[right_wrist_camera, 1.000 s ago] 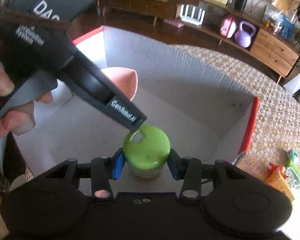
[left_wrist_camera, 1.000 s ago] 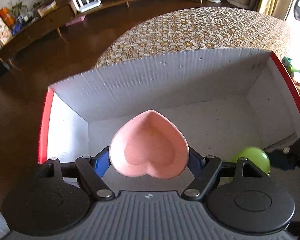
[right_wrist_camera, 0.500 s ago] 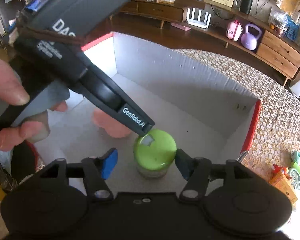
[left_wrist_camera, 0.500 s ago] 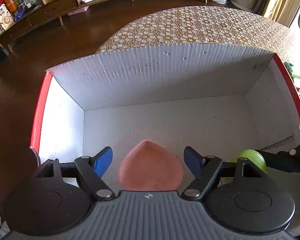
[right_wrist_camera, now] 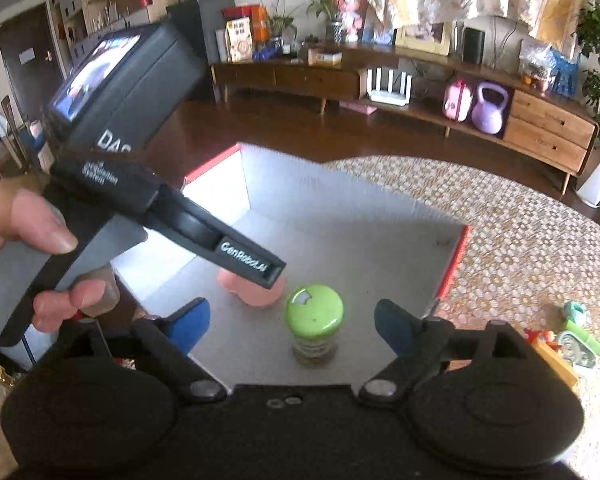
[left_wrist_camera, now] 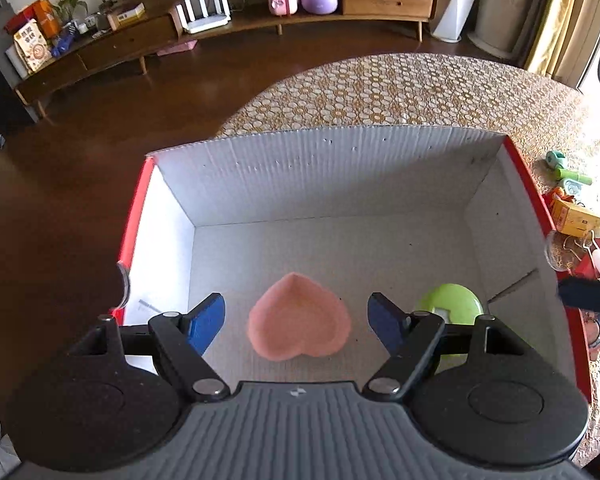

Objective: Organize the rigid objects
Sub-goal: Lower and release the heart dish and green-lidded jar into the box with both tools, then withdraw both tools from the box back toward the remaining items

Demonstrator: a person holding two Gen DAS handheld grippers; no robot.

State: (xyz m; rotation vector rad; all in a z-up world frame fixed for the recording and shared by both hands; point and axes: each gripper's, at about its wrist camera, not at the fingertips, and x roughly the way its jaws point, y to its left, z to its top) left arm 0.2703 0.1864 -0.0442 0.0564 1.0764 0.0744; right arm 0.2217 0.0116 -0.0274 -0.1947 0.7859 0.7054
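Jar [right_wrist_camera: 314, 326], green lid, upright on box [left_wrist_camera: 328, 176] floor near its right wall, beside pink heart dish [left_wrist_camera: 298, 322]. Glass likely: stiff, slick, breakable; take it by the lid. My right hand-held gripper [right_wrist_camera: 292, 322] just opened, jaws clear; left hand-held gripper [left_wrist_camera: 296, 320] apart, empty.

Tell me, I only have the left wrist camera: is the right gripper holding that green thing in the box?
Observer: No. The right gripper is open. Its jaws have just been opening, and the green-lidded jar stands between them untouched.
Operator: Is it a jar? I see only a lid. Is it upright?
Observer: Yes, it stands upright on the floor of the box, with the lid on top of a clear body that has a label around it.
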